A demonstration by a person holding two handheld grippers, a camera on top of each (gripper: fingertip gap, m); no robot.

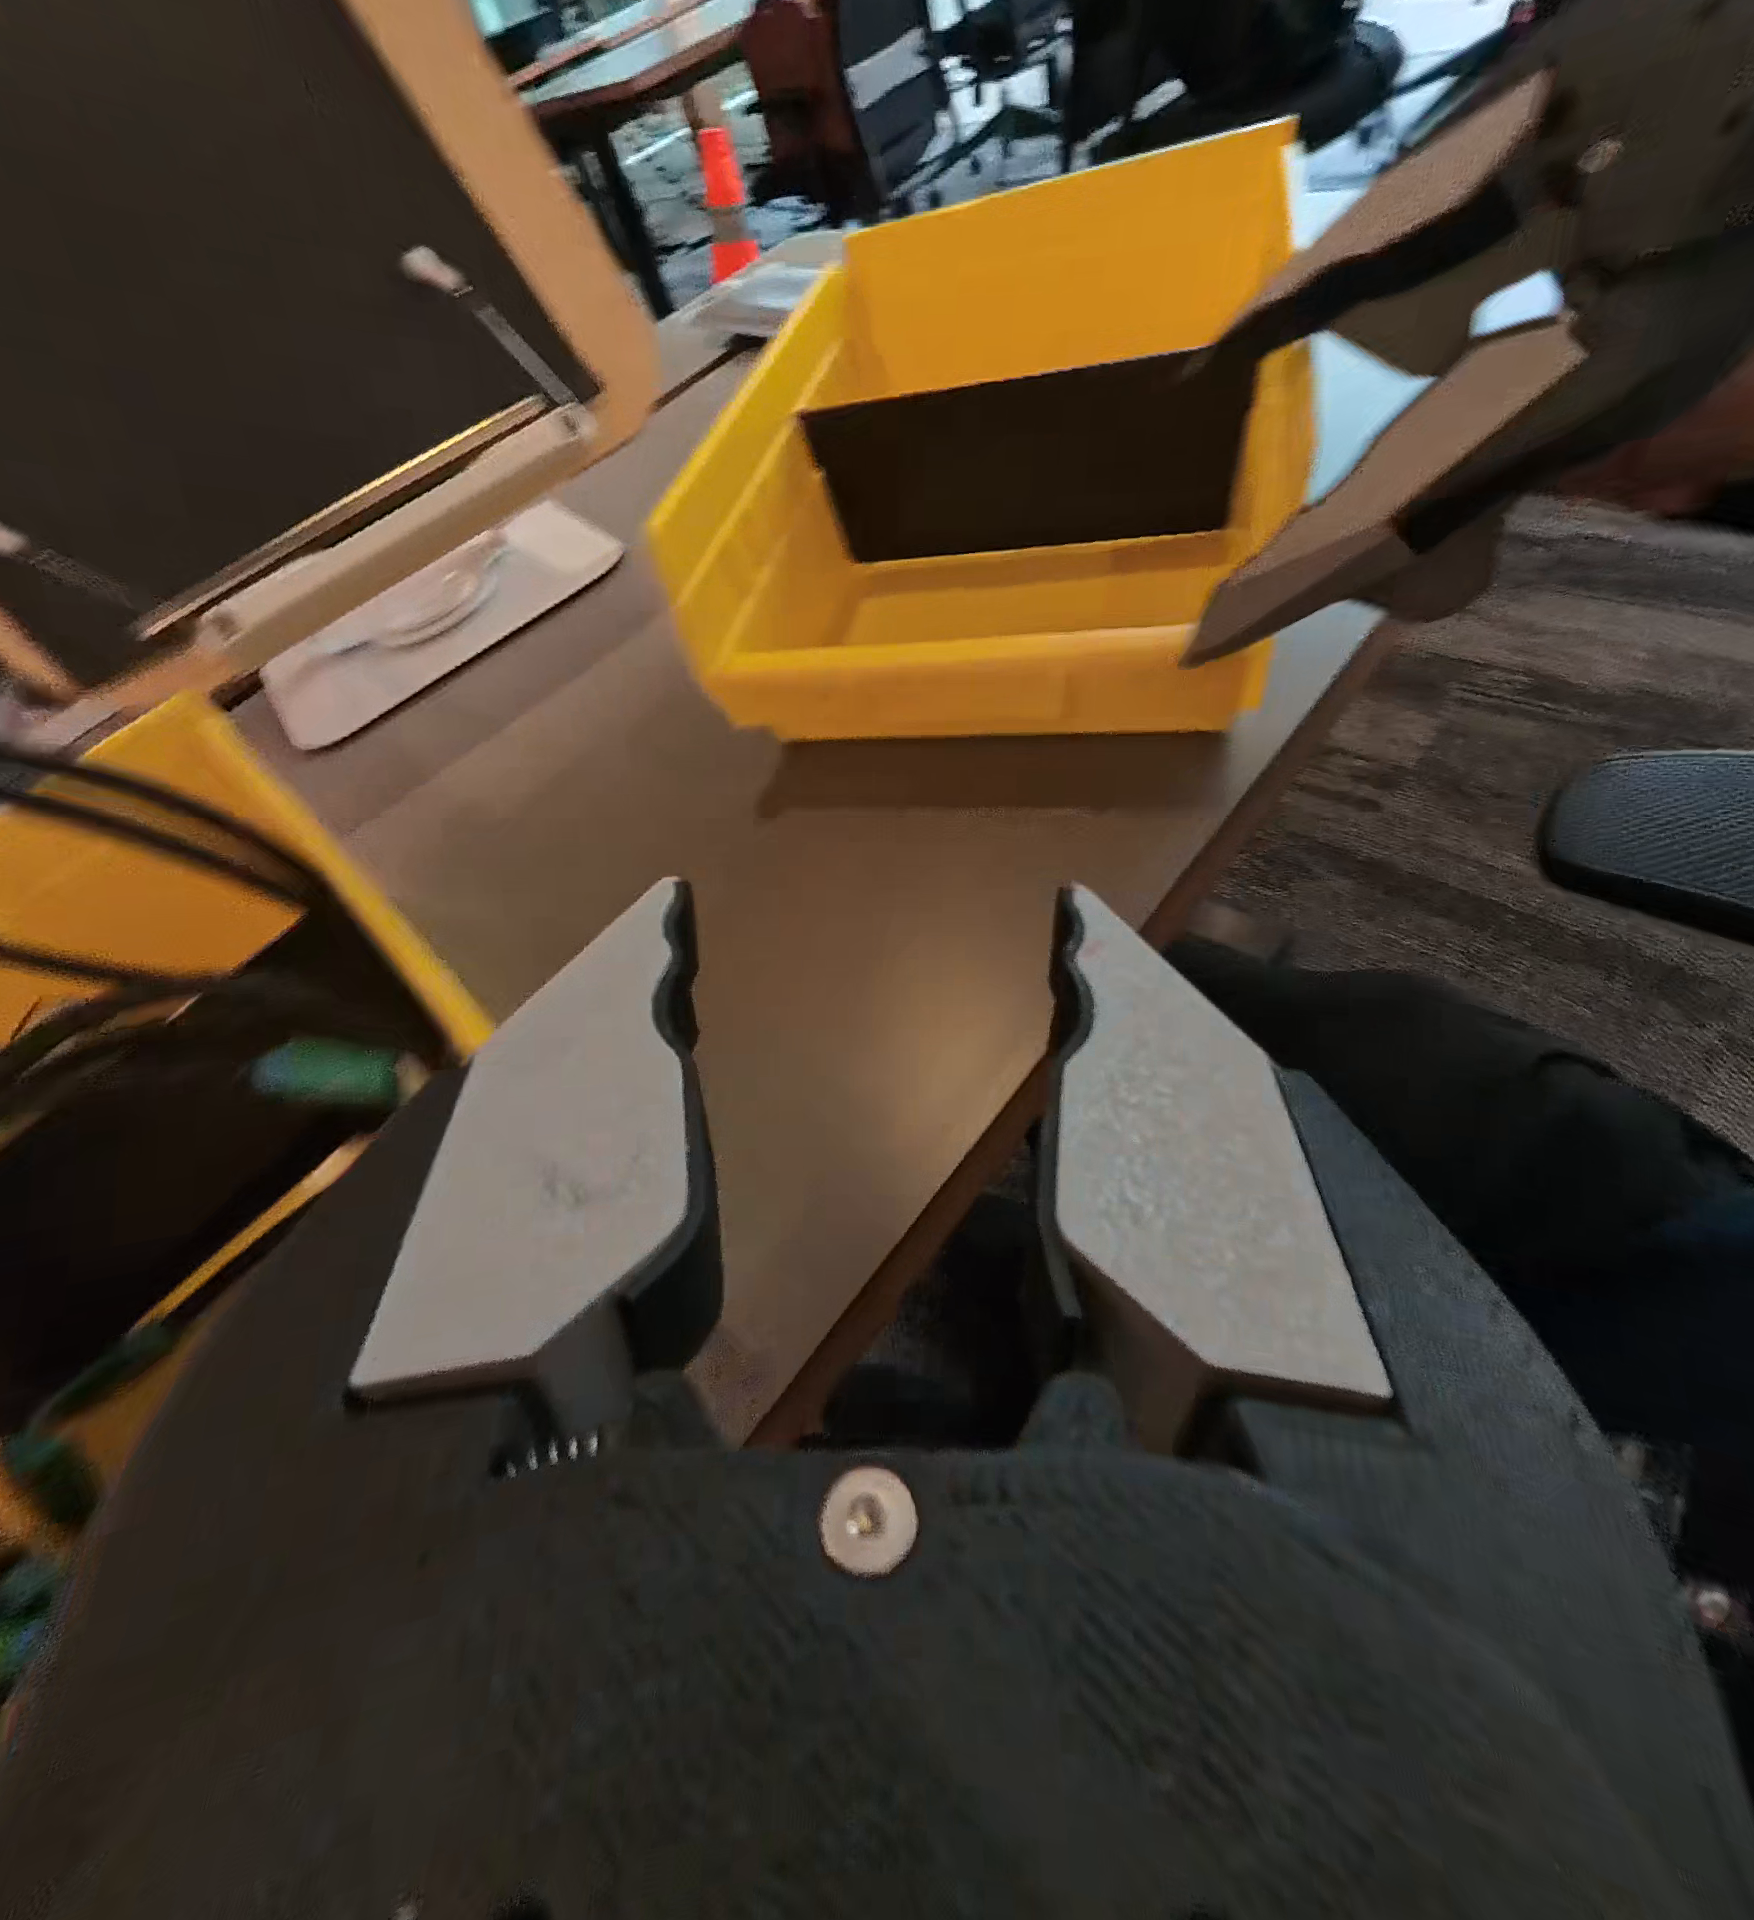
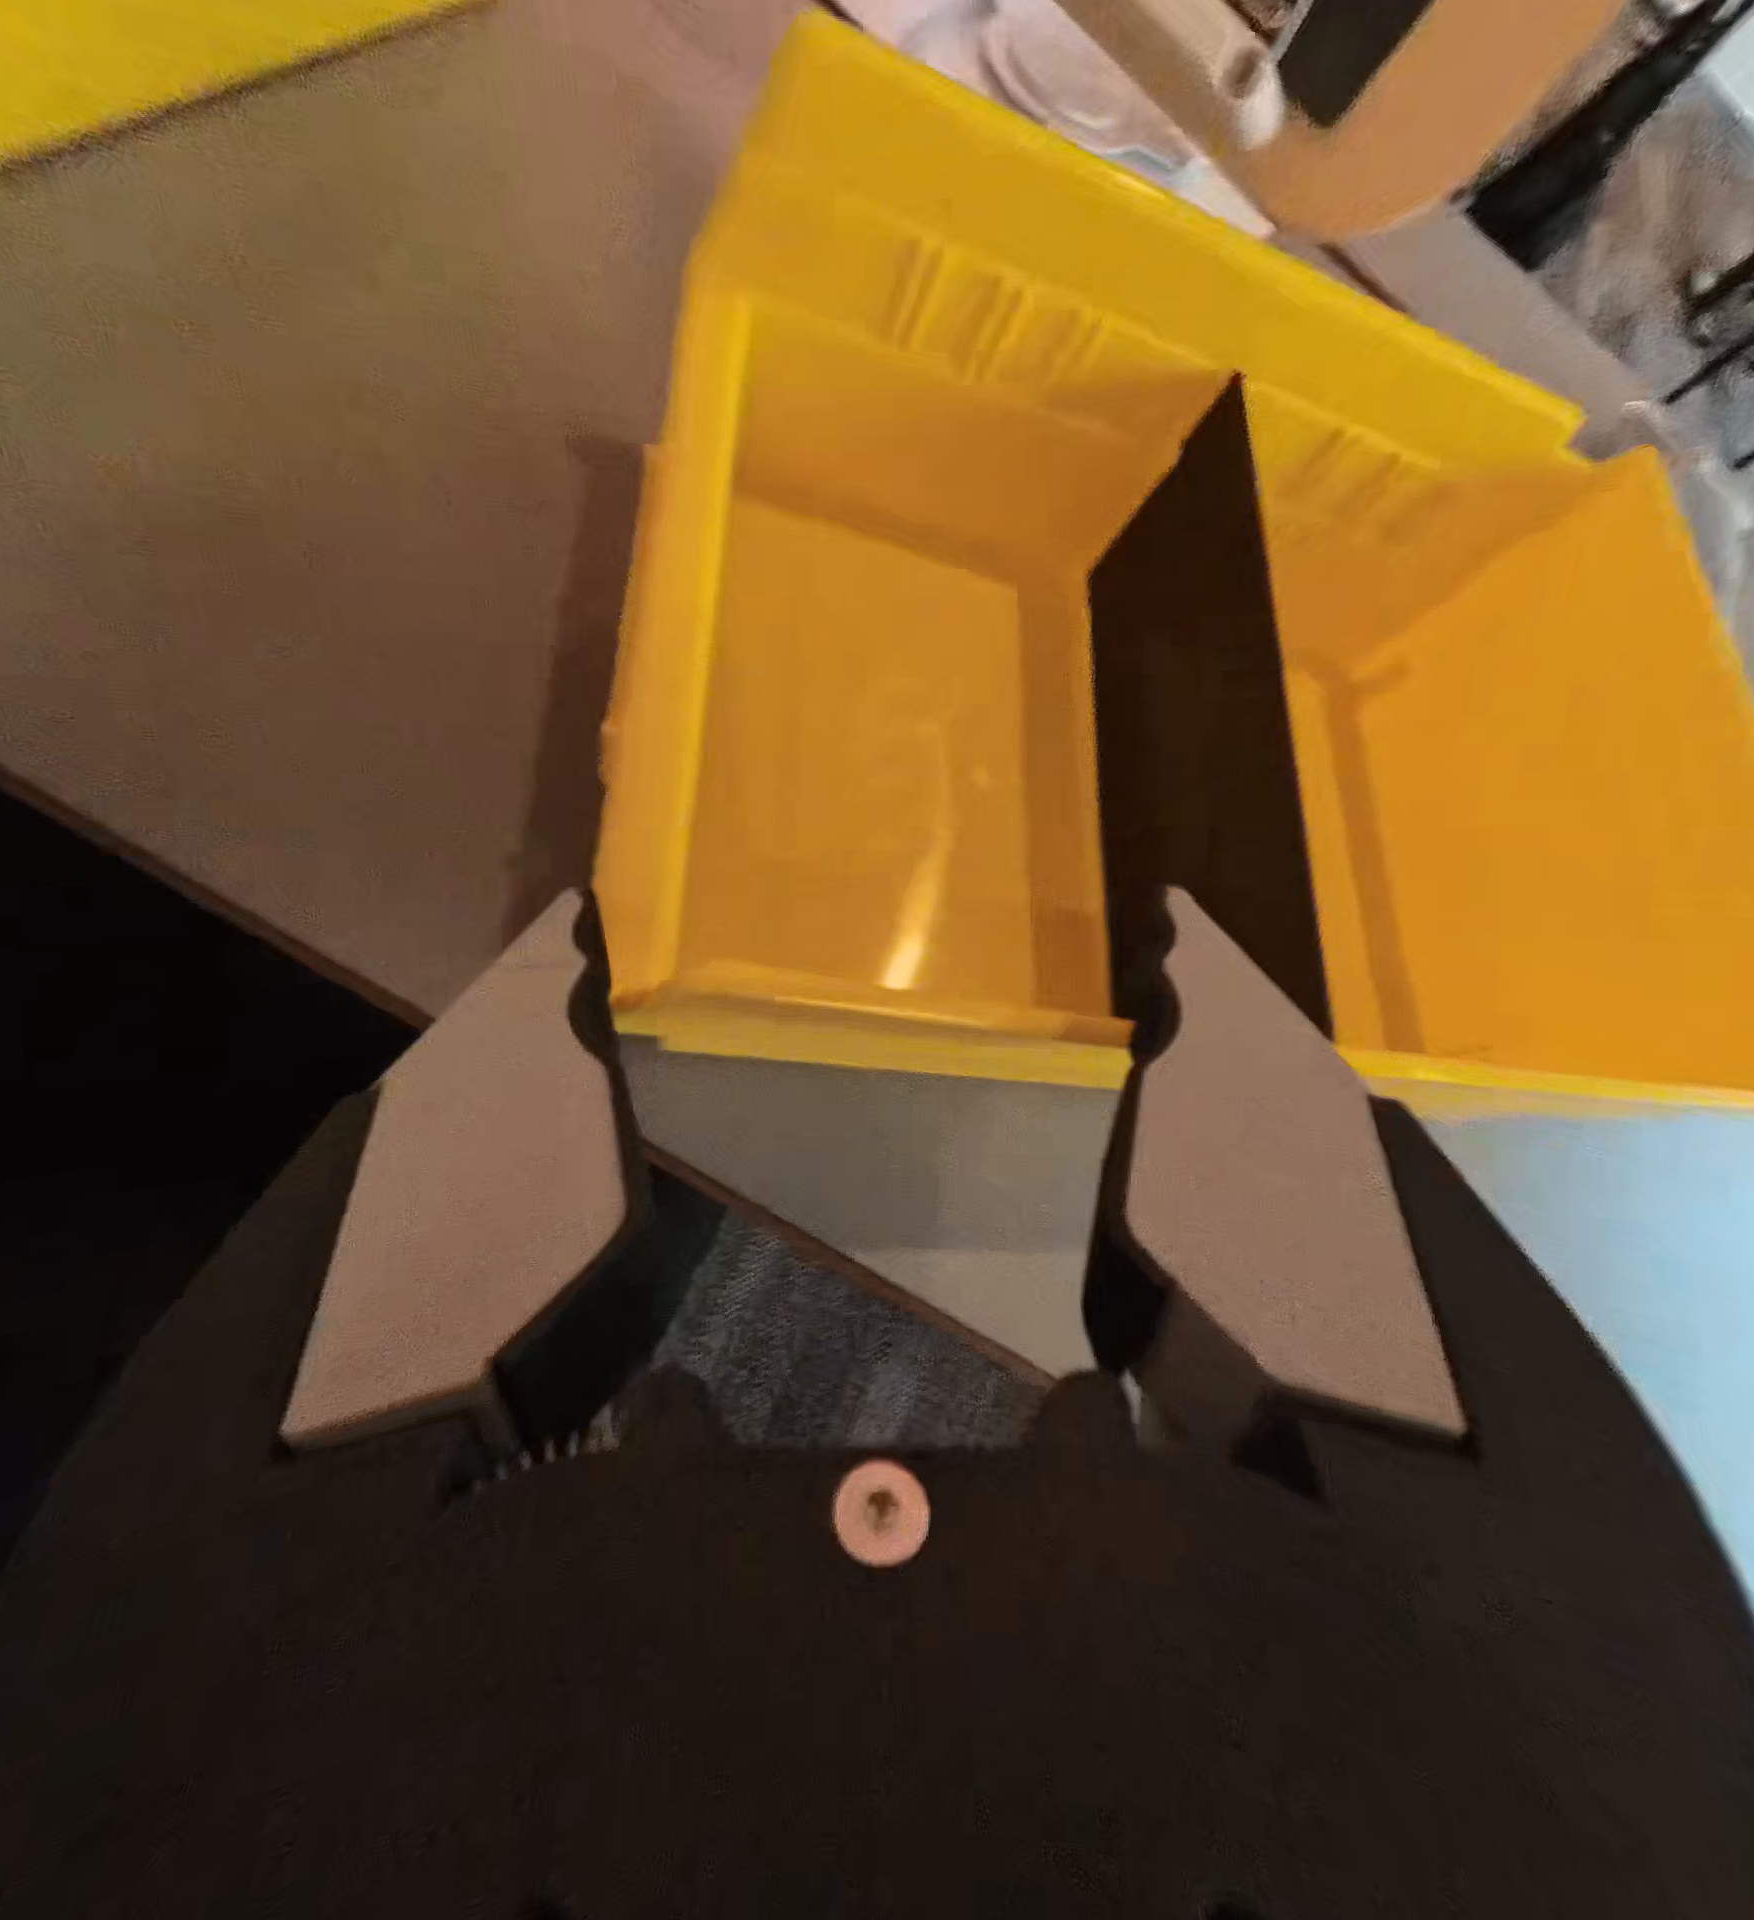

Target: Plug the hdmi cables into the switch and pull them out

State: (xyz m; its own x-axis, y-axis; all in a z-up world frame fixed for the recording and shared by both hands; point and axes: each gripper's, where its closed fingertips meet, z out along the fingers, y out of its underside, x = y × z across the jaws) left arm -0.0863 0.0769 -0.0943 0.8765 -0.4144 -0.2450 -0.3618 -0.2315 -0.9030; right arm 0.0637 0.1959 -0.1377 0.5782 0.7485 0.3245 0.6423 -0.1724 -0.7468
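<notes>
Yellow bin (image 2: 883, 727), split by a black divider (image 2: 1195, 727), is set near the table (image 1: 582, 831) edge. Cables (image 1: 104, 831) are seen in a second bin (image 1: 125, 883) at far left. Left gripper (image 1: 873, 966) and right gripper (image 2: 878, 966) are held agape, nothing between the fingers.

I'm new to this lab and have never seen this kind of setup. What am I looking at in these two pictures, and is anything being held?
There is no robot arm here: a person holds a two-finger gripper in each hand, with a camera on each looking along its fingers. One picture is from the left gripper, the other from the right gripper; the right one also shows at the upper right of the left view. Both are open and hold nothing. On the brown table stands a yellow bin with a black divider; both compartments look empty. A second yellow bin at the left holds black cables. No switch is visible.
</notes>
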